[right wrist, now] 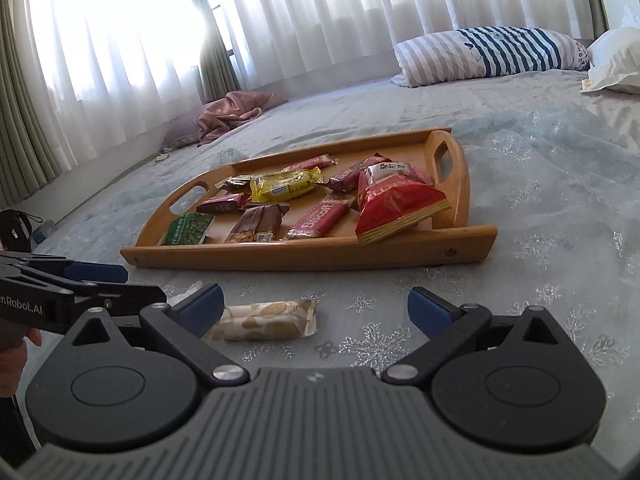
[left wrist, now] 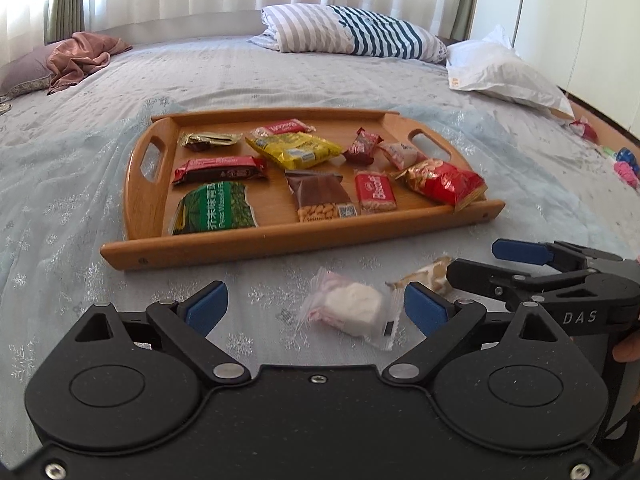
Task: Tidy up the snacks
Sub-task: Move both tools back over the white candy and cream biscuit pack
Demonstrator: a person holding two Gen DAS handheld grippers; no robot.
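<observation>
A wooden tray [left wrist: 280,245] [right wrist: 280,257] lies on the bed and holds several snack packets, among them a green pea packet [left wrist: 216,208], a yellow packet [left wrist: 294,148] and a red bag [left wrist: 444,180]. In front of the tray, a clear packet with a white sweet [left wrist: 352,312] lies between the jaws of my open left gripper [left wrist: 316,308], untouched by the pads. Beside it, a beige biscuit packet [right wrist: 264,320] [left wrist: 428,276] rests on the bedspread between the jaws of my open right gripper [right wrist: 318,305], close to its left pad. Each gripper shows in the other's view: the right gripper [left wrist: 474,260], the left gripper [right wrist: 136,282].
The bedspread [left wrist: 80,184] is soft and wrinkled. A striped pillow [left wrist: 360,32] and a white pillow [left wrist: 504,76] lie at the far side, a pink cloth [left wrist: 80,56] at the far left. Small toys [left wrist: 624,164] sit at the right edge. Curtains hang behind.
</observation>
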